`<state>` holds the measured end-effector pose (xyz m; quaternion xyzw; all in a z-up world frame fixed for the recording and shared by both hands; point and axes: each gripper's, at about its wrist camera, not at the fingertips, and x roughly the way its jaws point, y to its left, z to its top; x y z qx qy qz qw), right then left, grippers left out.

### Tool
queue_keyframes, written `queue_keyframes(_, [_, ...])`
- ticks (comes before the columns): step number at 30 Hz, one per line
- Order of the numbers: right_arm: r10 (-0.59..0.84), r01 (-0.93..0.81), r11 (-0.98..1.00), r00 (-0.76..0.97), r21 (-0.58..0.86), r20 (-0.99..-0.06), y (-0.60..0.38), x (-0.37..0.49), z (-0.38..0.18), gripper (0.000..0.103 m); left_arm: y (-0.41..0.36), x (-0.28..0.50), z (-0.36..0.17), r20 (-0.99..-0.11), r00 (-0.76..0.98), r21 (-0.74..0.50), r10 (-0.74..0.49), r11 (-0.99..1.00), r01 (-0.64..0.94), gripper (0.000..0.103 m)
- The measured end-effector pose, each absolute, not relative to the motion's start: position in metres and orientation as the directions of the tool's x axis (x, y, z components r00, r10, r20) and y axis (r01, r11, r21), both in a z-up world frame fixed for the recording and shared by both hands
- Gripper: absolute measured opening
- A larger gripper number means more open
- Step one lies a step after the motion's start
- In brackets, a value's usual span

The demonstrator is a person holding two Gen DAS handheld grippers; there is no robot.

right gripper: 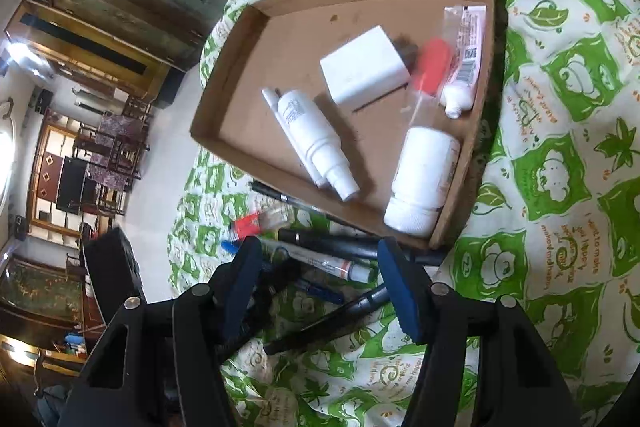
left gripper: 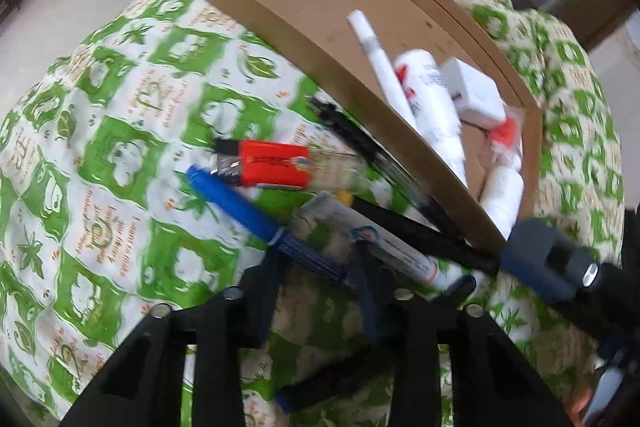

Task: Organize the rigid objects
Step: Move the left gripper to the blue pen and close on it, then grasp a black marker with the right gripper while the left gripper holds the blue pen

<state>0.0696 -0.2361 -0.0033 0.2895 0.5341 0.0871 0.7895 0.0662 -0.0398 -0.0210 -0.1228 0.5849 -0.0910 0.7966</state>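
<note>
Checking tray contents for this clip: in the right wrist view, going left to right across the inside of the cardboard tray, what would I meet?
Thin white tube → white spray bottle → white box → white pill bottle → squeeze tube with a barcode. The red item overlaps the middle ones, so I left it out.

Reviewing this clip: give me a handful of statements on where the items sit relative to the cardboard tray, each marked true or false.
1. The white box lies inside the cardboard tray. True.
2. The red lighter is in the tray. False: it lies on the green-patterned cloth, outside the tray.
3. The tray is empty. False: besides the box it holds a white spray bottle, a white jar and a small tube.
4. The blue pen lies on the cloth near the left tool. True.
5. The right tool hovers over the pile of pens beside the tray. True.
</note>
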Motion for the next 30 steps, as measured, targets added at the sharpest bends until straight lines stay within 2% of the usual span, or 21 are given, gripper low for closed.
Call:
queue_keyframes(5, [0.463,0.167,0.823,0.356,0.543,-0.812,-0.230,0.068,-0.013,0.061,-0.016,0.062,-0.013,-0.904,0.310,-0.304,-0.293,0.953,0.015,0.019])
queue_keyframes(10, [0.544,0.179,0.775,0.300,0.607,-0.783,-0.225,0.055,-0.019,0.061,0.010,0.050,-0.002,-0.903,0.345,-0.246,-0.257,0.966,0.077,0.017])
queue_keyframes(14, [0.606,0.226,0.731,0.220,0.644,-0.765,-0.216,0.050,-0.039,0.048,0.023,0.049,-0.007,-0.889,0.345,-0.291,-0.302,0.953,0.083,0.015])
queue_keyframes(16, [0.611,0.264,0.722,0.191,0.640,-0.768,-0.214,0.048,-0.051,0.043,0.020,0.049,-0.012,-0.892,0.347,-0.273,-0.289,0.957,0.096,0.015])
queue_keyframes(23, [0.593,0.345,0.692,0.231,0.635,-0.772,-0.214,0.060,-0.072,0.039,0.010,0.050,-0.019,-0.900,0.340,-0.247,-0.273,0.962,0.118,0.015])
queue_keyframes(28, [0.526,0.280,0.766,0.244,0.578,-0.815,-0.200,0.058,-0.064,0.033,0.005,0.051,-0.020,-0.907,0.342,-0.209,-0.245,0.968,0.137,0.015])
queue_keyframes(30, [0.520,0.242,0.784,0.248,0.572,-0.817,-0.197,0.055,-0.057,0.027,0.004,0.052,-0.019,-0.909,0.340,-0.206,-0.241,0.969,0.139,0.012])
